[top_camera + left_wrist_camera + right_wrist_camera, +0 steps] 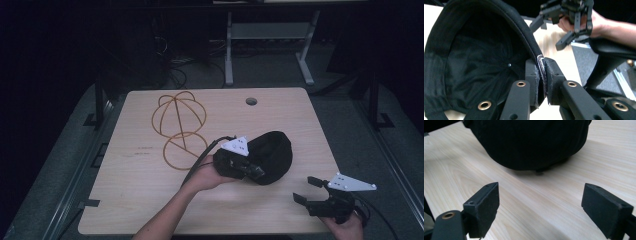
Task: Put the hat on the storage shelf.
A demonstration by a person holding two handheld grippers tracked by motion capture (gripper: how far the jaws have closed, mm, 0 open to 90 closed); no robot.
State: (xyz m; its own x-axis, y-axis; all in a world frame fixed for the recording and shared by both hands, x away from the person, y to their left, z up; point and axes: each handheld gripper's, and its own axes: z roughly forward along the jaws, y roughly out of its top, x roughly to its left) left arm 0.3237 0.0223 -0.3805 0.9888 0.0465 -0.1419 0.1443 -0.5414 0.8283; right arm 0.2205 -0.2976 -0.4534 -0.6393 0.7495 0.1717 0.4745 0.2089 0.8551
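Pale wood table, with wire hat frame and seemingly resting black cap.

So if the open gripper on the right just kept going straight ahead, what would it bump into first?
Most likely the black cap. The right gripper points over bare table with its jaws wide apart, and the cap's rounded crown sits straight ahead. How far off it is can't be told.

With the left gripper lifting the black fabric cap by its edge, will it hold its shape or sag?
Probably it sags somewhat: the black fabric cap looks like soft cloth, pinched only at its stitched rim by the left gripper. The crown still looks rounded beside the table, so some stiffness seems likely. It appears light; the open right gripper gives no support.
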